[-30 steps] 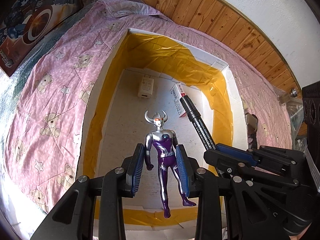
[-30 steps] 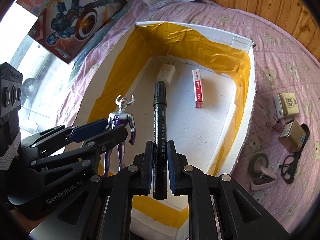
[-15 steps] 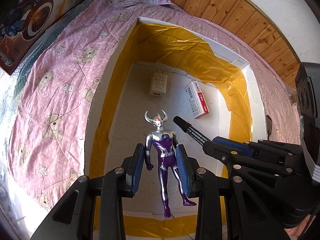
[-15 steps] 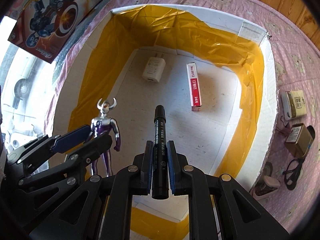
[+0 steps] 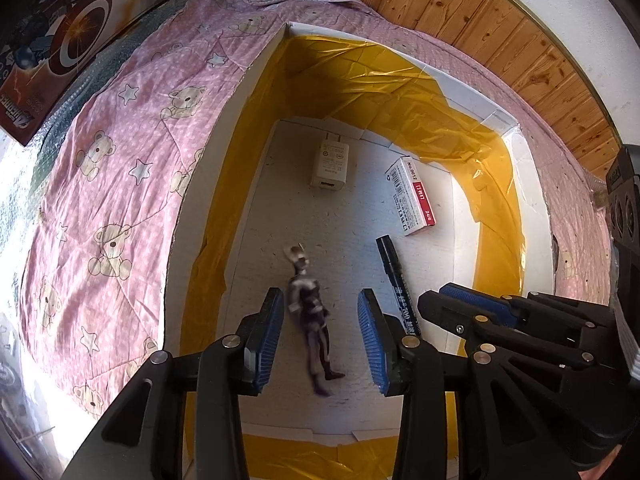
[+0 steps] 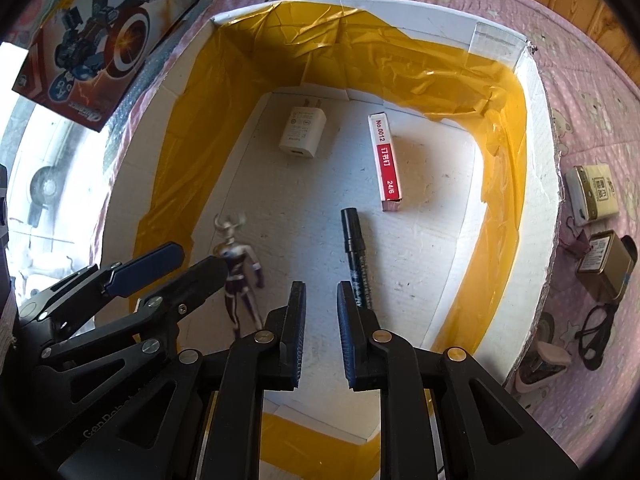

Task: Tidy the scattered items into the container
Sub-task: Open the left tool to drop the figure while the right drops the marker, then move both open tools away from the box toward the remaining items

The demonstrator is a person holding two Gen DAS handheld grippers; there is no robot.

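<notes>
Nearest, the left gripper (image 5: 322, 336) hangs over the near end of the container (image 6: 536, 168) with its blue-padded jaws spread wide and nothing between them. Just beyond its tips the toy figure (image 5: 310, 316) shows up blurred, a silver horned head above a purple and silver body with dark legs, touching neither pad; whether it rests on the floor of the container cannot be told. To the right, the right gripper (image 6: 321, 332) is likewise released, jaws apart. The black marker (image 6: 356, 258) is past its right pad, capped end pointing away, white print along the barrel; its near end is hidden behind that pad.

The container is a white foam box, its inner walls lined with crinkled yellow tape, standing on a bed under a pink quilt (image 5: 120, 152) printed with bears and stars. Farther in, a red and white staple box (image 6: 385, 162) lies right of centre, marked No.0012 and 24/6. Left of it, near the far wall, a white plug adapter (image 6: 302, 132) lies flat with its prongs pointing away.

Outside the right wall, small boxes (image 6: 596, 194) and a dark cord (image 6: 596, 330) lie on the quilt. Far left, a printed toy carton (image 6: 104, 36) rests beyond the container.
</notes>
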